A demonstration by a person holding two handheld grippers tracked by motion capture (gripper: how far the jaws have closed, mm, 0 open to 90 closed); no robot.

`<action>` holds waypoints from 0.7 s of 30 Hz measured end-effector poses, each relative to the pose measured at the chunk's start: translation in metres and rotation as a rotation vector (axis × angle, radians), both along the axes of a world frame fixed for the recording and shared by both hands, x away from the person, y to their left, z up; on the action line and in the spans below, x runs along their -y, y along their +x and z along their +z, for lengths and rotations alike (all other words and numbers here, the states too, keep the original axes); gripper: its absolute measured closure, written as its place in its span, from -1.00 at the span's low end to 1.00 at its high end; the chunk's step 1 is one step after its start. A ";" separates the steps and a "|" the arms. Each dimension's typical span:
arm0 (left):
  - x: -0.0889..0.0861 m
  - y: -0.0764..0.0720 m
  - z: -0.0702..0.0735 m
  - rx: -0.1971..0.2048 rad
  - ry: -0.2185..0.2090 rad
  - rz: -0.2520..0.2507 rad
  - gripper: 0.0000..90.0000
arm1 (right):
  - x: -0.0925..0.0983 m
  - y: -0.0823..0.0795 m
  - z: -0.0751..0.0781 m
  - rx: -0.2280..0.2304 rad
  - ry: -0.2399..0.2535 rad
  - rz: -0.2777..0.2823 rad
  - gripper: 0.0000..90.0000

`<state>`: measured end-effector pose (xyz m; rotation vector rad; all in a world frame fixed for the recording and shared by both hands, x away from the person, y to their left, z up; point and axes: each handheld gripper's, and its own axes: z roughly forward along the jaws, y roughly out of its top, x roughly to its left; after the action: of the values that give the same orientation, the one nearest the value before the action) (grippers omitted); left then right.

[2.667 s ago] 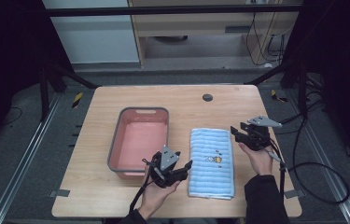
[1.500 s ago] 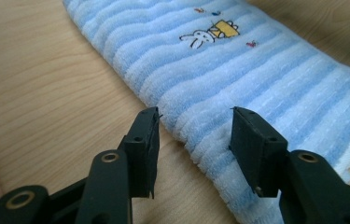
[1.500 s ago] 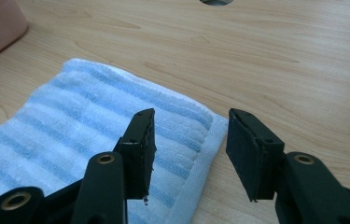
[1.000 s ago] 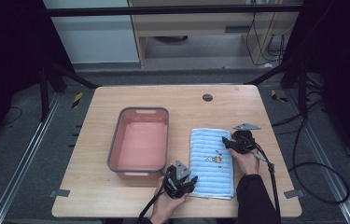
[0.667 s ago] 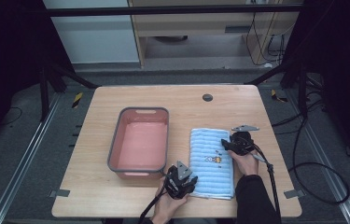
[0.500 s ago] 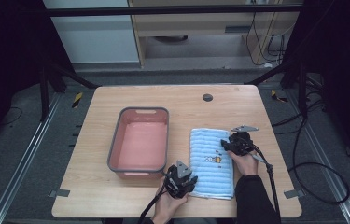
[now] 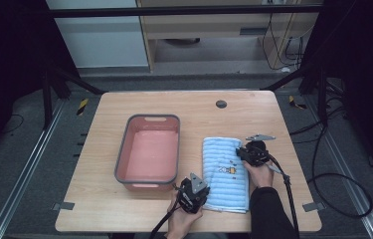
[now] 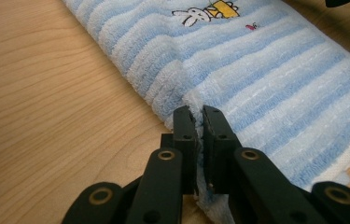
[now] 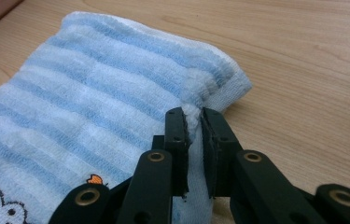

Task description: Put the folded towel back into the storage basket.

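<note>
At the left of the tabletop [image 7: 99, 149] stands a pink basin [image 7: 150, 154] with a grey rim, nothing visible inside it. Just to its right lies a folded blue-and-white striped towel [image 7: 225, 174], flat on the wood, with a small rabbit embroidery [image 7: 228, 170] near its middle.

The left gripper [image 8: 199, 122] has just been closing, and its jaws now pinch the towel's near left edge, a ridge of terry bunched up between them. The right gripper [image 9: 192, 122] has likewise just been closing, and its jaws pinch the far right corner, where the hem puckers upward.

The towel looks light, soft and limp: it should sag and drape once lifted, with nothing breakable about it, and the looped pile should give the jaws good purchase. Edges and corners seem the sensible places to hold, since a grip there may catch all the folded layers; a shallow pinch could take only the top one.

Its long axis runs away from the person, parallel to the basin's long side, the stripes running lengthwise with it.
</note>
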<state>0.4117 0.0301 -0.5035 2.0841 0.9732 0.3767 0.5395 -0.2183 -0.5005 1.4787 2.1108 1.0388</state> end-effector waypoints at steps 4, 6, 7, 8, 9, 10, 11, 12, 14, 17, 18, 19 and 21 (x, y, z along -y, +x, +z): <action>-0.004 0.001 0.001 -0.010 -0.030 -0.001 0.91 | -0.001 -0.001 0.004 0.019 -0.003 0.001 0.83; -0.005 0.001 0.003 -0.006 -0.039 -0.004 0.91 | 0.000 -0.003 0.008 0.035 0.006 0.004 0.83; -0.006 0.001 0.004 -0.003 -0.045 -0.005 0.91 | 0.000 -0.004 0.011 0.046 0.012 0.006 0.83; -0.007 0.001 0.006 0.000 -0.051 -0.010 0.91 | 0.000 -0.006 0.014 0.055 0.020 0.009 0.83; -0.007 0.000 0.008 0.007 -0.055 -0.012 0.91 | 0.000 -0.007 0.017 0.059 0.028 0.010 0.83; -0.008 0.000 0.009 0.011 -0.060 -0.015 0.91 | 0.000 -0.009 0.019 0.068 0.021 0.012 0.83; -0.008 -0.001 0.011 0.015 -0.064 -0.018 0.91 | 0.000 -0.010 0.022 0.071 0.018 0.011 0.83; -0.009 -0.001 0.013 0.016 -0.069 -0.021 0.91 | 0.000 -0.011 0.024 0.078 0.016 0.011 0.83; -0.010 -0.001 0.016 0.021 -0.079 -0.026 0.91 | -0.001 -0.014 0.029 0.082 0.015 0.013 0.83; -0.012 -0.003 0.023 0.033 -0.101 -0.034 0.91 | -0.002 -0.017 0.038 0.109 0.022 0.023 0.83; -0.012 -0.004 0.026 0.034 -0.106 -0.037 0.91 | -0.003 -0.018 0.040 0.120 0.023 0.024 0.83; -0.012 -0.004 0.029 0.037 -0.107 -0.042 0.91 | -0.003 -0.019 0.043 0.125 0.027 0.025 0.83; -0.013 -0.005 0.034 0.049 -0.115 -0.047 0.91 | -0.004 -0.020 0.048 0.139 0.024 0.025 0.83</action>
<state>0.4072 0.0432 -0.4695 1.9810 0.8947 0.3375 0.5191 -0.2144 -0.4522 1.3533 2.0309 1.1457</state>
